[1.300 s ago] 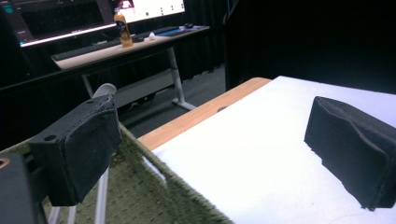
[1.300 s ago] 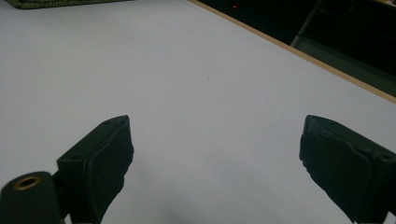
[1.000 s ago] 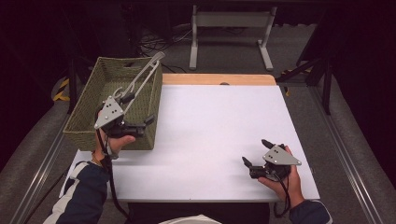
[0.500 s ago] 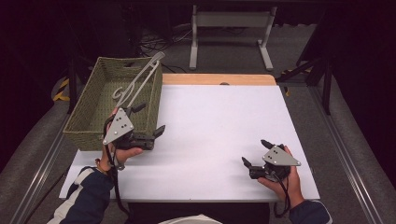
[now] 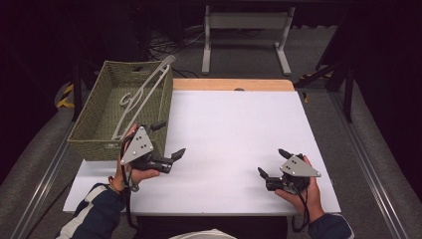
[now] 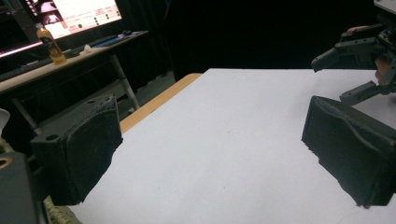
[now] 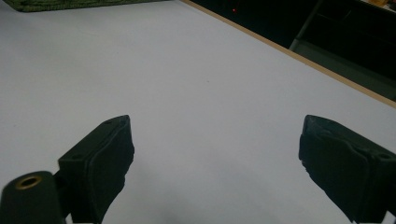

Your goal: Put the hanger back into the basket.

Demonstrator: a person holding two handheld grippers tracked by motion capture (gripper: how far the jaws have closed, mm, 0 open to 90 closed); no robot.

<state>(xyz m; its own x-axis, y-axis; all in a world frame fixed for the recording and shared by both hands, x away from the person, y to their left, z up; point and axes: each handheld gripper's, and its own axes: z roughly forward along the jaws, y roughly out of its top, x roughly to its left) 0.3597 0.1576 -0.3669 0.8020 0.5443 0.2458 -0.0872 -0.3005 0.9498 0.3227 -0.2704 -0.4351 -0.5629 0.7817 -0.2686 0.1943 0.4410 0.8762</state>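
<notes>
A green woven basket [image 5: 97, 117] stands on the left side of the white table [image 5: 234, 134]. A grey clothes hanger [image 5: 142, 94] lies slanted in it, its top end poking over the far right corner. My left gripper [image 5: 171, 138] hovers just off the basket's near right corner, open and holding nothing. In the left gripper view its jaws [image 6: 210, 140] stand wide apart over bare table. My right gripper [image 5: 270, 161] rests low near the front right of the table, also open and holding nothing; its jaws [image 7: 215, 140] frame only white surface.
A wooden strip [image 5: 229, 84] runs along the table's far edge, and a metal stand [image 5: 246, 30] is on the floor behind it. The left gripper view catches the other gripper [image 6: 359, 46] at upper right, and a side desk with a bottle [image 6: 50, 44].
My left gripper has come away from above the basket's near corner, moving down and toward the person, and stands beside the basket. The right gripper has stayed put.
</notes>
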